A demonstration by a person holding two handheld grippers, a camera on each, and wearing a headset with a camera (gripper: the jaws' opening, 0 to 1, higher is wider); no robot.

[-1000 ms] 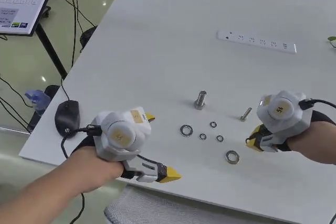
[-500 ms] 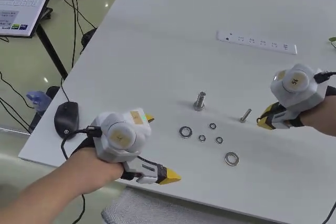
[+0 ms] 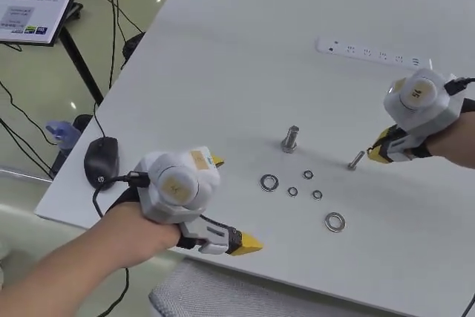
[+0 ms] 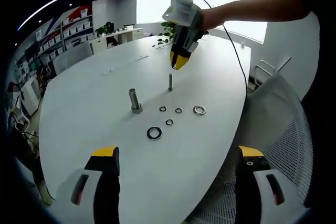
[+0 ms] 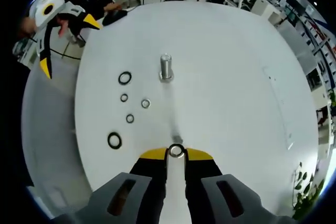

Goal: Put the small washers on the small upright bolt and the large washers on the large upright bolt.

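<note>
Head view: right gripper is hovering at 3 o'clock of the small bolt; small washers and large washers are lying loose at its 8 o'clock. Best, I judge: opening, pinching a small washer's rim, keeping it level. The left gripper is hanging spread, empty
Left gripper view: is showing air between the right tip and bolt top
Right gripper view: is hiding that gap; jaws nearly pressed together, seemingly holding nothing

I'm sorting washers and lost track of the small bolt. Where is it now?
In the head view the small bolt stands to the right of the large bolt, close beside the yellow tips of the right tool.
</note>
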